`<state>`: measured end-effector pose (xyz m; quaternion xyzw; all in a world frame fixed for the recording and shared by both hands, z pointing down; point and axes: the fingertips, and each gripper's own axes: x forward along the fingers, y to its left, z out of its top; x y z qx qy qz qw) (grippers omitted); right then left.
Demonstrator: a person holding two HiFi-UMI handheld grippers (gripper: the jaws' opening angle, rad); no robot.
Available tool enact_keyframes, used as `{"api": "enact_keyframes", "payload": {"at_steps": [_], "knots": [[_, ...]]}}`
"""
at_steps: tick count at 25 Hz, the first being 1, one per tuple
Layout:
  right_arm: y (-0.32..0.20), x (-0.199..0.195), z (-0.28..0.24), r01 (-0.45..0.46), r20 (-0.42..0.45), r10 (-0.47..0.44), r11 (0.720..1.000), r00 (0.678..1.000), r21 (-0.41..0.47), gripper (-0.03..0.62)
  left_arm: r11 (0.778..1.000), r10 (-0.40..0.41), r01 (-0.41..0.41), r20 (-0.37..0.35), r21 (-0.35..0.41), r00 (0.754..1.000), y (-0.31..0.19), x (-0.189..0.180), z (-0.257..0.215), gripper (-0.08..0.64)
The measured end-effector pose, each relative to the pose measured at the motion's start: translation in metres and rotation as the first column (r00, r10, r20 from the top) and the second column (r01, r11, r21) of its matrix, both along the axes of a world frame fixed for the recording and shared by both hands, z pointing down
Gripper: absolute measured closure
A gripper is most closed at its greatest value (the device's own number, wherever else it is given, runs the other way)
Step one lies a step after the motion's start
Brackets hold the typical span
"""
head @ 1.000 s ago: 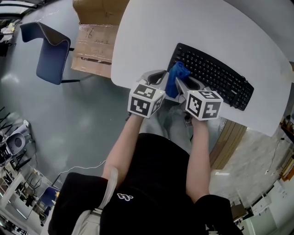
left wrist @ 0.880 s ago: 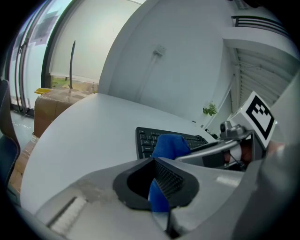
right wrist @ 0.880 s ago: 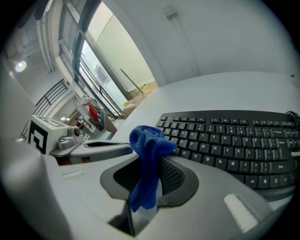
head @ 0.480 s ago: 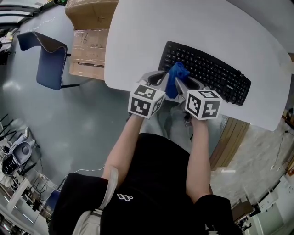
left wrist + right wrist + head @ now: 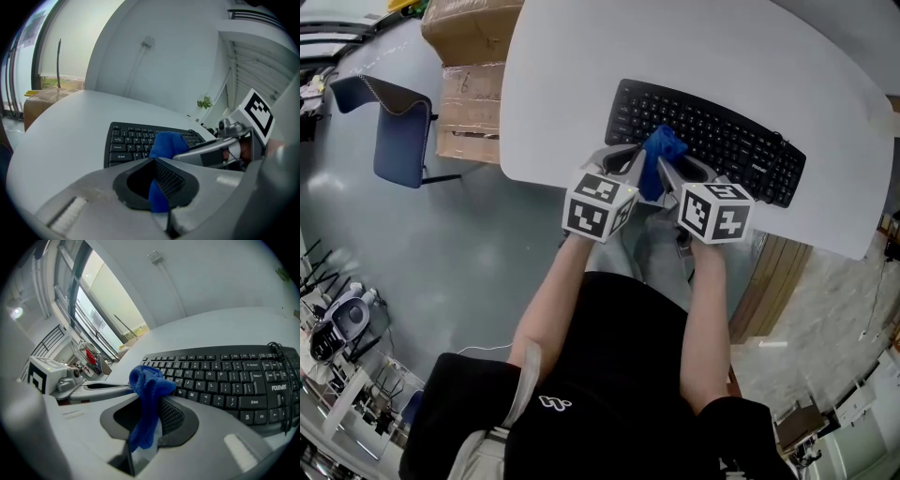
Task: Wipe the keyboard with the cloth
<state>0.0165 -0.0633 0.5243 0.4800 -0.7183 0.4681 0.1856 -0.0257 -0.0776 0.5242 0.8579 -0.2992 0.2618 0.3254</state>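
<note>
A black keyboard (image 5: pixel 712 142) lies on the white round table (image 5: pixel 572 75), close to its near edge. A bunched blue cloth (image 5: pixel 660 157) sits over the keyboard's near rows, left of its middle. My left gripper (image 5: pixel 637 167) and right gripper (image 5: pixel 667 172) meet side by side, and both are shut on this cloth. In the left gripper view the cloth (image 5: pixel 164 146) runs from between the jaws of the left gripper (image 5: pixel 159 190) out over the keyboard (image 5: pixel 127 139). In the right gripper view the cloth (image 5: pixel 147 387) hangs folded through the right gripper (image 5: pixel 149 427), in front of the keyboard (image 5: pixel 229 376). Whether the cloth touches the keys is unclear.
Cardboard boxes (image 5: pixel 471 70) and a blue chair (image 5: pixel 394 131) stand on the floor left of the table. The table's near edge runs just under both grippers. A black cable (image 5: pixel 280 380) crosses the keyboard's right end. Bare tabletop lies beyond and left of the keyboard.
Both grippers, still holding the cloth, have shifted right along the keyboard, from its left end to left of its middle.
</note>
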Motion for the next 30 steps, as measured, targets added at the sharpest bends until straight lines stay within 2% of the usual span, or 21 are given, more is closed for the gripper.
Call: {"api": "enact_keyframes", "payload": {"at_steps": [30], "knots": [[0.041,0.106,-0.003,-0.106,-0.019,0.107,0.994,0.994,0.012,0.495,0.994,0.111,-0.111,-0.005,0.002,0.994,0.042,0.107,0.000,0.561]]}}
